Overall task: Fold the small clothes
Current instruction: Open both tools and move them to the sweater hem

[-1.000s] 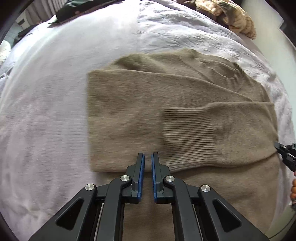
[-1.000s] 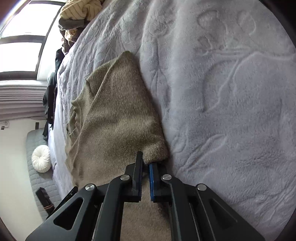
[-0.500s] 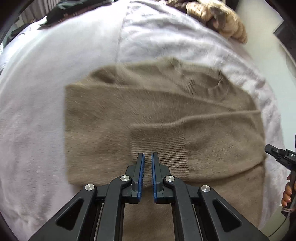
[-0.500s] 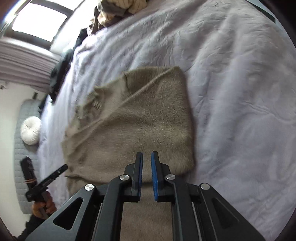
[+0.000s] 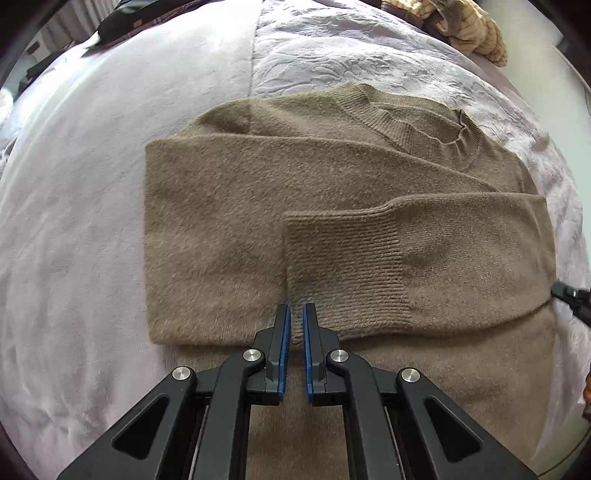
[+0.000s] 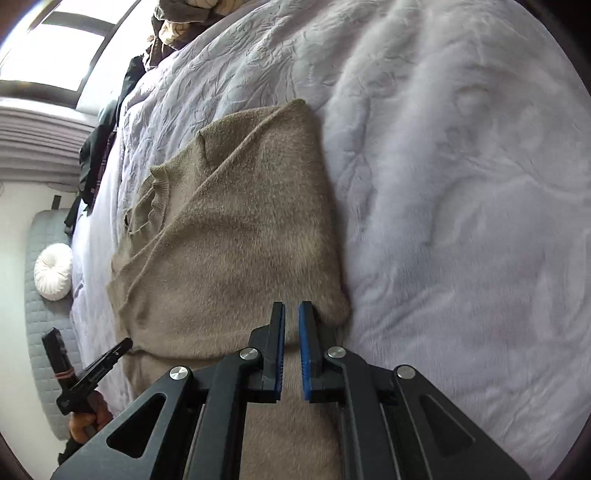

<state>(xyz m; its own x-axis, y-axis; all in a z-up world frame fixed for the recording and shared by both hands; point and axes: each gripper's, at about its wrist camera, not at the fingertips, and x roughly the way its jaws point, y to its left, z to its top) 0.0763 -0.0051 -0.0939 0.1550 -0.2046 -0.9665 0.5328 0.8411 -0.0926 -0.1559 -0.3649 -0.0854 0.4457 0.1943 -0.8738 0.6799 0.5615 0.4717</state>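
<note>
A tan knit sweater [image 5: 258, 206] lies flat on a lilac bedspread [image 5: 92, 184], both sleeves folded across its body, the ribbed cuff [image 5: 343, 258] near the middle. It also shows in the right wrist view [image 6: 240, 229]. My left gripper [image 5: 297, 314] hovers over the sweater's lower part, jaws a narrow gap apart, holding nothing. My right gripper [image 6: 291, 310] is over the sweater's right side edge, jaws a narrow gap apart, empty. The right gripper's tip shows at the right edge of the left wrist view [image 5: 570, 299]; the left gripper shows at the lower left of the right wrist view [image 6: 96, 369].
A pile of striped clothes [image 5: 469, 22] sits at the far end of the bed. Dark garments [image 5: 147, 18] lie at the far left. A white round cushion [image 6: 53, 271] rests on a grey bench beside the bed. The bed's edge and floor [image 5: 546, 74] are at right.
The right gripper let go of the sleeve fold it was pinching and drew back. Both cameras shifted over the sweater; the sweater lies as it was.
</note>
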